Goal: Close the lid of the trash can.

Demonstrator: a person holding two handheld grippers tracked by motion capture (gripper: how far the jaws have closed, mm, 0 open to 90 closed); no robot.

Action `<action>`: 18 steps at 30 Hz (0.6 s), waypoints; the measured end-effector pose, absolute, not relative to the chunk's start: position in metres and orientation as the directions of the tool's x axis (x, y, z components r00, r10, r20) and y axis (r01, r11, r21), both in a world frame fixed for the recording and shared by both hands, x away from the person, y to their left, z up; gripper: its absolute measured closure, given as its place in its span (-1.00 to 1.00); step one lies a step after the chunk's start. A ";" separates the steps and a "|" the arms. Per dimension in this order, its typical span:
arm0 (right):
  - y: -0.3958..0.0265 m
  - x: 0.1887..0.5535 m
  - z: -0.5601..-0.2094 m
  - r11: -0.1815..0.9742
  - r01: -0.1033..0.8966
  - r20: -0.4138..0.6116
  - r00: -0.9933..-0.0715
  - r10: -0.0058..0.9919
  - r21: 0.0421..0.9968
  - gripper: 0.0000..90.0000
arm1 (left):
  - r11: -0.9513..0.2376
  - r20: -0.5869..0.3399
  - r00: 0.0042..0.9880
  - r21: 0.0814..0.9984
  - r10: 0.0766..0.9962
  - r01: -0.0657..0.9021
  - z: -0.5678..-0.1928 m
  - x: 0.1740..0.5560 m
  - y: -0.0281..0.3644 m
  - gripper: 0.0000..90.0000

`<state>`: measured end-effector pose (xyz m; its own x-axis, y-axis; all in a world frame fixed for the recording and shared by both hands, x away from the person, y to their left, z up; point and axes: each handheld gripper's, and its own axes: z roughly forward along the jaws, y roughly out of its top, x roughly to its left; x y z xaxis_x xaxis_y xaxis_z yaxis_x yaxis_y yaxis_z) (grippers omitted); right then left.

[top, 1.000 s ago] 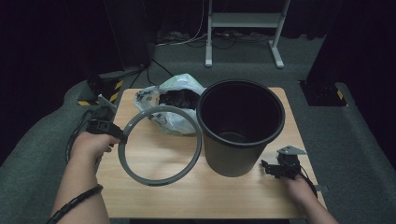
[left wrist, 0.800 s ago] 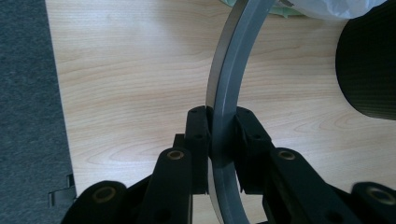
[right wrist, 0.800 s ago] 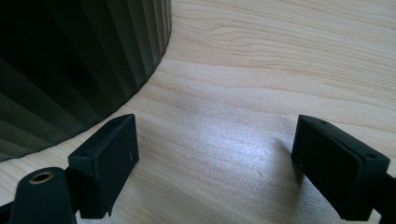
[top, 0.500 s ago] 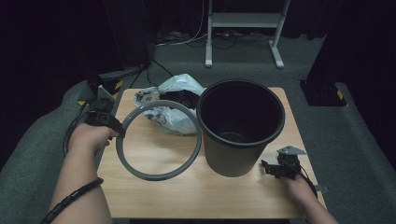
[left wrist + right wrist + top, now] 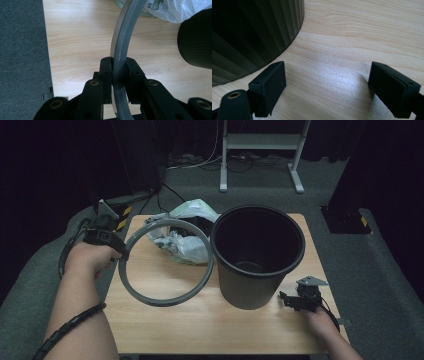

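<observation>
A grey plastic ring hangs tilted above the left part of the wooden table. My left gripper is shut on the ring's left edge; in the left gripper view the grey ring runs upright between the clamped black pads. A black ribbed bin stands open-topped at the table's middle right. My right gripper rests low by the bin's base with its jaws wide apart and nothing between its fingertips, the bin's ribbed wall just to their left.
A crumpled white plastic bag lies at the back left of the table, partly behind the ring. Grey carpet surrounds the table. A white metal stand is on the floor beyond it.
My left hand has lifted the ring, and its far edge now overlaps the white bag. The right hand has stayed put.
</observation>
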<state>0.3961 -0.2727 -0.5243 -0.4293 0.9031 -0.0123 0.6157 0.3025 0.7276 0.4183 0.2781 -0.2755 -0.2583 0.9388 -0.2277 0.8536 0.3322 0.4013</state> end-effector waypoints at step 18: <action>-0.273 0.397 -0.524 0.307 0.613 -0.015 -0.433 0.901 0.728 -0.68 | 0.375 -0.251 -0.292 0.415 0.923 0.829 -0.258 0.412 0.289 0.72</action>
